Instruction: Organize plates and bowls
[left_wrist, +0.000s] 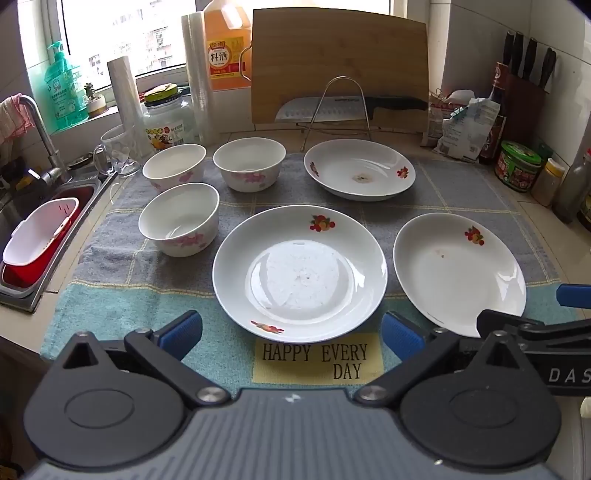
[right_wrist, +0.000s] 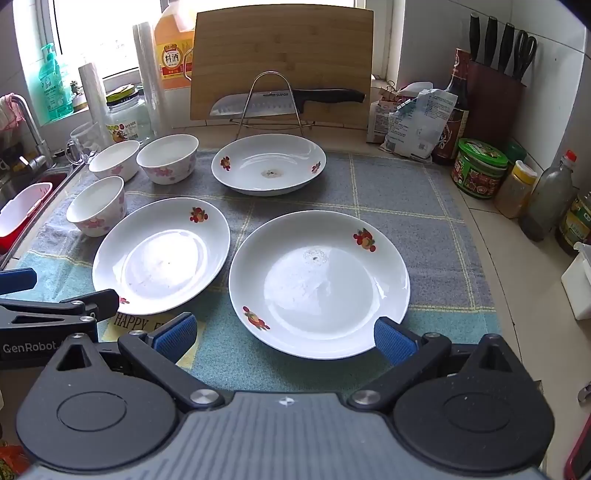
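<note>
Place: home kitchen, lived-in.
Counter: tiled worktop (right_wrist: 491, 236) under a checked cloth (left_wrist: 147, 266) reading "HAPPY EVERY DAY".
Sink: steel basin (left_wrist: 22, 206) with tap (left_wrist: 37, 125) at left, red-and-white strainer tub (left_wrist: 37, 236) inside.
Window: sill (left_wrist: 110, 107) with green soap bottle (left_wrist: 61, 85).
Cooking gear: bamboo cutting board (left_wrist: 340, 62) leaning upright, cleaver (left_wrist: 332, 109) on wire rack (left_wrist: 340, 107), knife block (right_wrist: 495, 96).
Provisions: cooking-wine jug (left_wrist: 225, 48), sauce bottle (right_wrist: 452, 107), jars (right_wrist: 478, 168).
Tableware: flowered bowls (left_wrist: 179, 218) and plates (left_wrist: 299, 273).

The right gripper (left_wrist: 576, 295) hides the near-right plate's (left_wrist: 458, 269) front rim; the sink (left_wrist: 55, 206) is cut off at the left edge.
</note>
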